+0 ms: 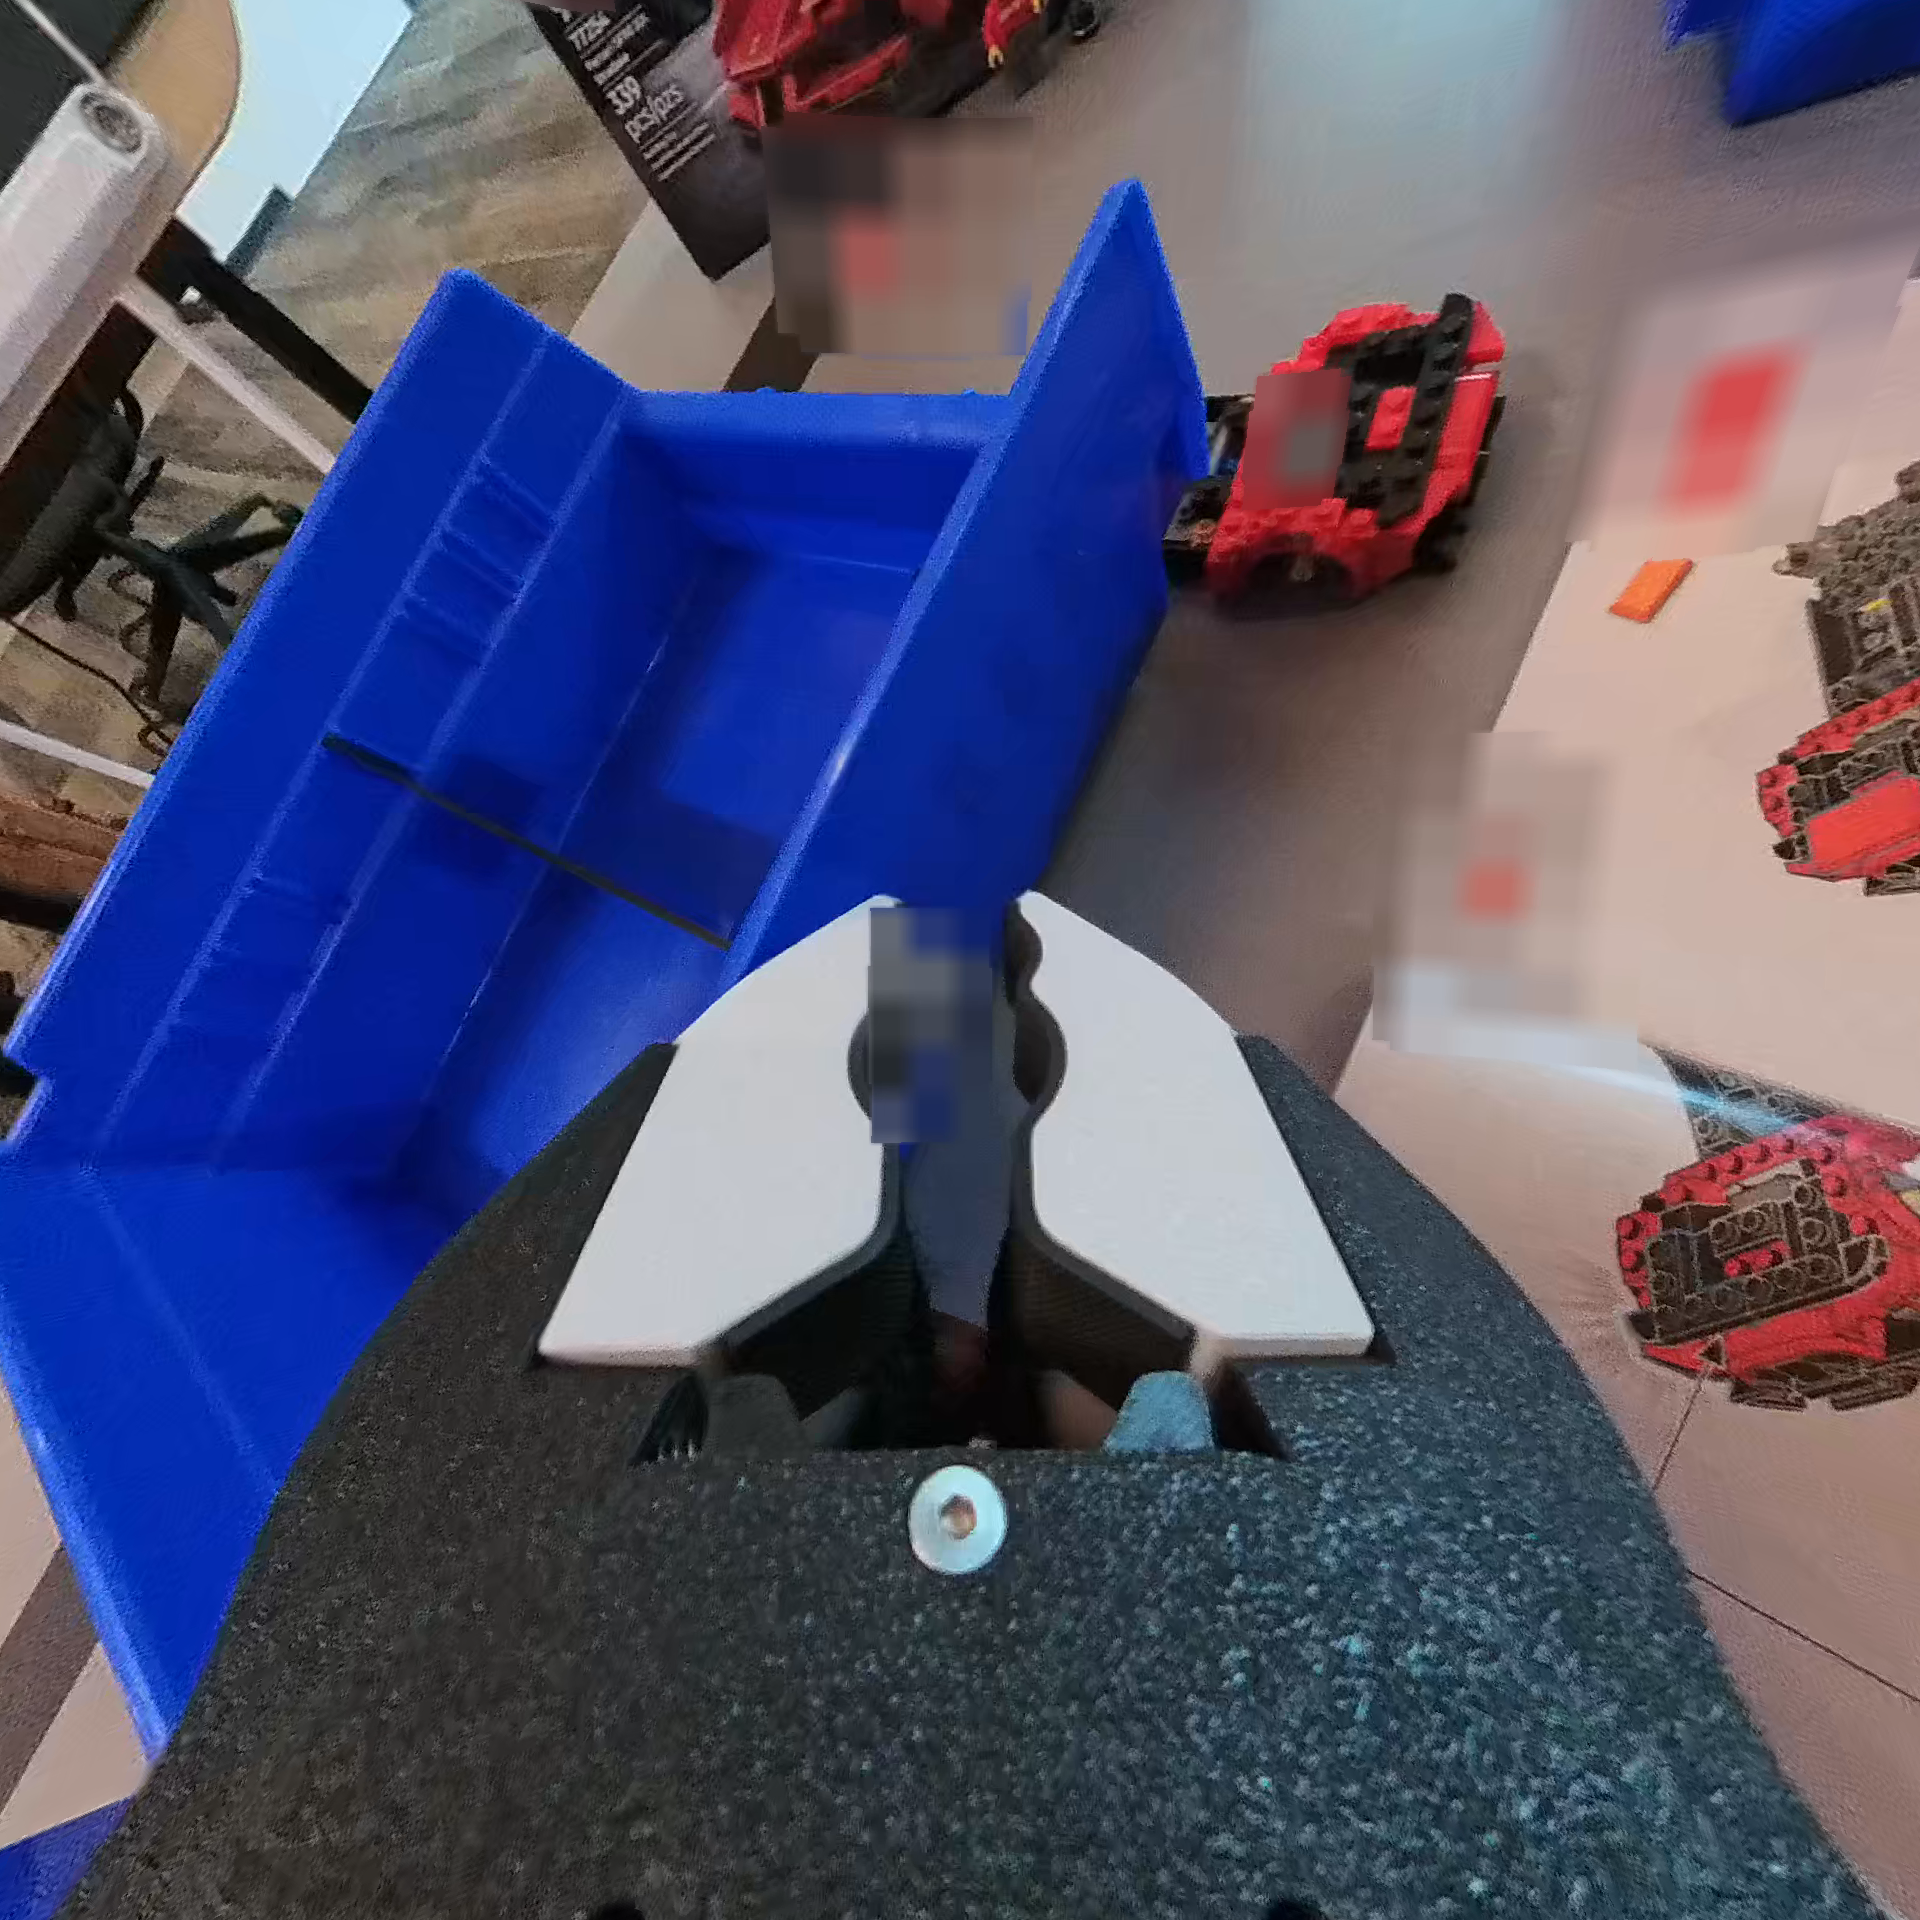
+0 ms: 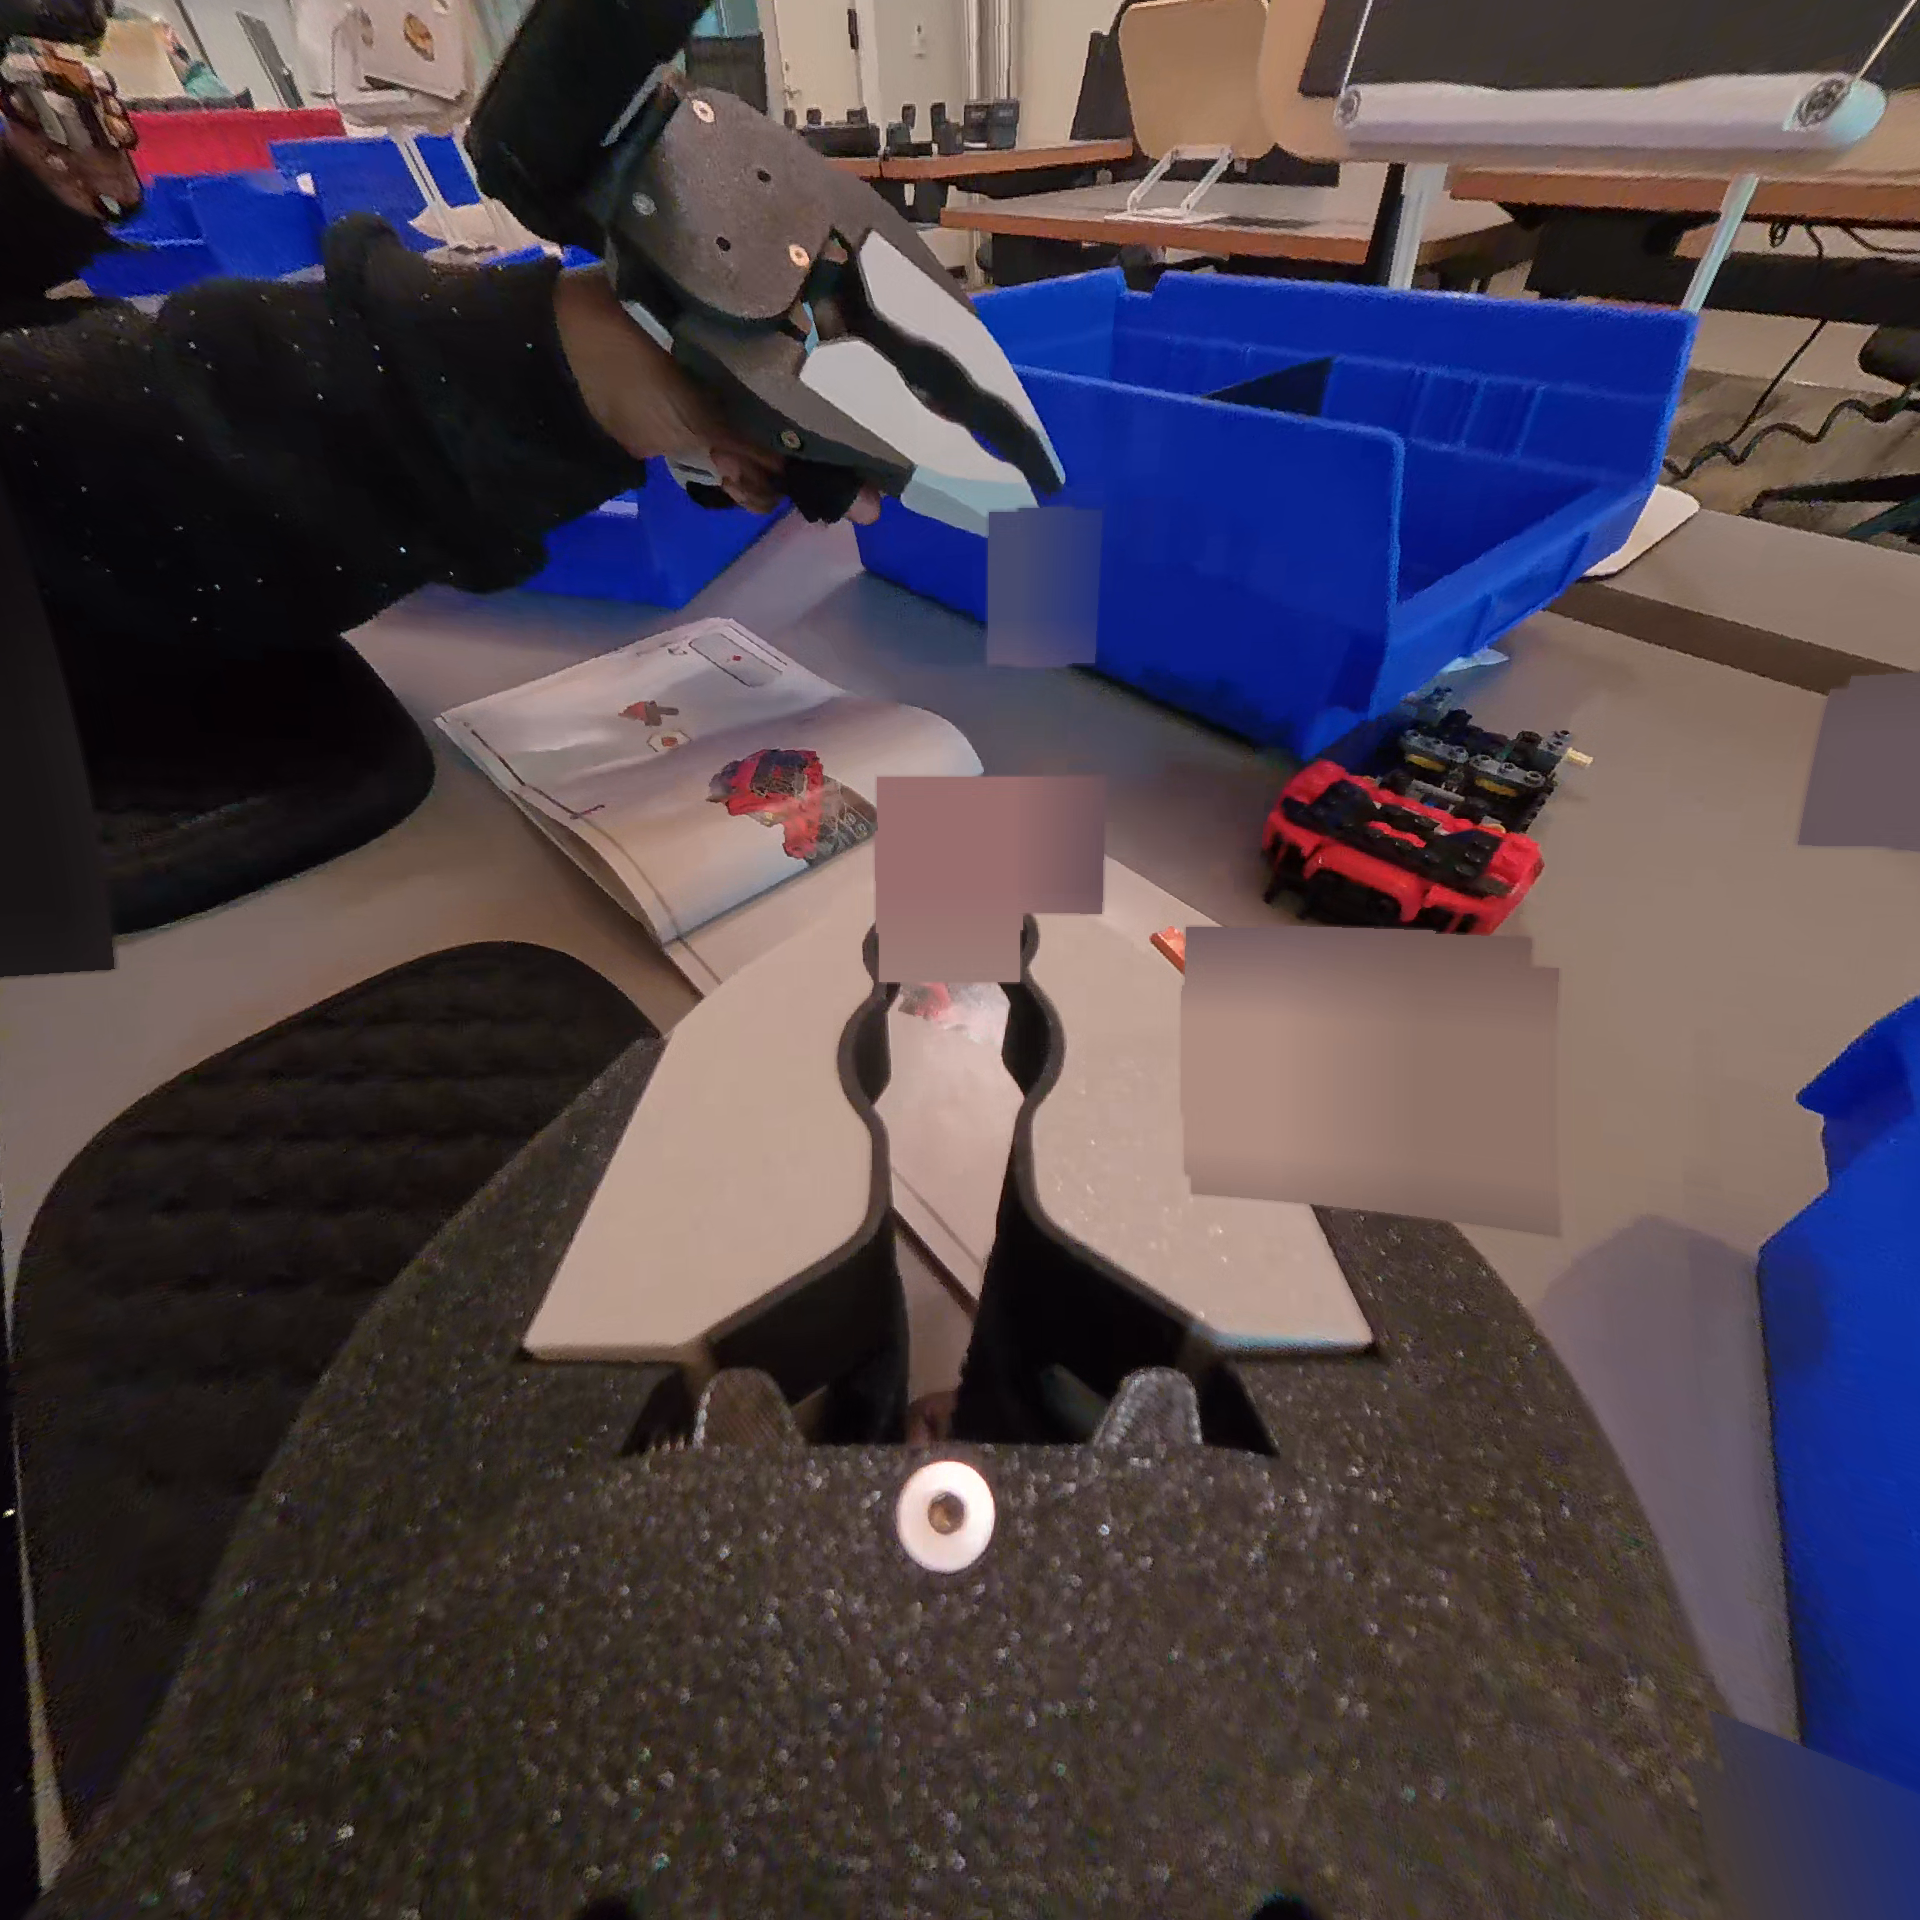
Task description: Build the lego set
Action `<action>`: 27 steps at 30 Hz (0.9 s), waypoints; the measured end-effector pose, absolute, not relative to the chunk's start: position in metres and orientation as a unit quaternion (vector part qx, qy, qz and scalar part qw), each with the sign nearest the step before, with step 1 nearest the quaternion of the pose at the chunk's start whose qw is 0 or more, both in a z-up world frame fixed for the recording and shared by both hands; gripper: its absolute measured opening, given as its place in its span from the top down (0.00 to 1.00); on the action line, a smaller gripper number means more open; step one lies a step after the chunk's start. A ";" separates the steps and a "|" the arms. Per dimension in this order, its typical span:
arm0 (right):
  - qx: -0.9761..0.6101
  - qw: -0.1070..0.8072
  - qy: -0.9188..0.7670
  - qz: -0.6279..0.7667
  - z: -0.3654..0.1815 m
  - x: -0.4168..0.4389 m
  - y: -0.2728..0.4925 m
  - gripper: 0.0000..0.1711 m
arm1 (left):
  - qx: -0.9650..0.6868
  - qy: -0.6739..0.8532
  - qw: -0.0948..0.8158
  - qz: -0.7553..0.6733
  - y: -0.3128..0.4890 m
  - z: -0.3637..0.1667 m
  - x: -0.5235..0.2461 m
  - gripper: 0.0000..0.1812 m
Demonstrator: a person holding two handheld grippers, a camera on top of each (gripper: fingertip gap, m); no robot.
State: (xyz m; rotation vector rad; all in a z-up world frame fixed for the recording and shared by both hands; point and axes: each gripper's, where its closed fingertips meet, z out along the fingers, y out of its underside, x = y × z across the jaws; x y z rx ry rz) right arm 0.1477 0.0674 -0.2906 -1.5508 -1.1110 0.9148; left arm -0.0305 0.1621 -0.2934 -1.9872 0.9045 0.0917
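A partly built red and black lego car (image 1: 1351, 457) sits on the grey table to the right of a blue bin (image 1: 1039, 540); it also shows in the right wrist view (image 2: 1403, 842). My left gripper (image 1: 940, 914) is open with a narrow gap and hangs over the bin's near edge; the right wrist view shows it (image 2: 1013, 494) above the bin (image 2: 1195, 520). A blur patch covers its fingertips. My right gripper (image 2: 951, 935) is open and empty, low over the table. An open instruction booklet (image 2: 707, 769) lies ahead of it. A small orange piece (image 1: 1652, 589) lies near the car.
The bin holds a thin black divider (image 1: 520, 831) and what shows of it looks empty. More blue bins (image 2: 1839, 1455) stand at right and far left. A lego box (image 1: 665, 114) stands behind. A black chair seat (image 2: 260, 1195) is at the table's near left edge. The tips of one gripper are about 20 cm away from the tips of the other.
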 end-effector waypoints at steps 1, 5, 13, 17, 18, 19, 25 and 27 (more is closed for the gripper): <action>-0.642 0.488 -0.457 0.376 -0.293 0.148 0.069 0.90 | -0.809 0.362 0.462 0.037 0.163 -0.293 -0.032 0.90; -0.662 0.475 -0.451 0.366 -0.301 0.150 0.077 0.90 | -0.810 0.361 0.461 0.019 0.154 -0.291 -0.028 0.86; -0.778 0.383 -0.423 0.263 -0.338 0.180 0.104 0.90 | -0.725 0.599 0.337 -0.044 0.048 -0.348 0.065 0.94; -0.824 0.332 -0.418 0.190 -0.360 0.198 0.111 0.82 | -0.750 0.578 0.314 -0.065 0.042 -0.355 0.061 0.97; -0.832 0.328 -0.409 0.180 -0.359 0.200 0.112 0.74 | -0.756 0.573 0.309 -0.073 0.041 -0.357 0.061 0.98; -0.836 0.327 -0.402 0.180 -0.353 0.199 0.112 0.68 | -0.758 0.567 0.311 -0.084 0.040 -0.359 0.062 1.00; -0.812 0.397 -0.386 0.185 -0.296 0.140 0.144 0.45 | -0.756 0.543 0.343 -0.124 0.038 -0.359 0.077 1.00; -0.826 0.372 -0.387 0.173 -0.307 0.122 0.168 0.41 | -0.754 0.539 0.356 -0.120 0.039 -0.359 0.079 0.99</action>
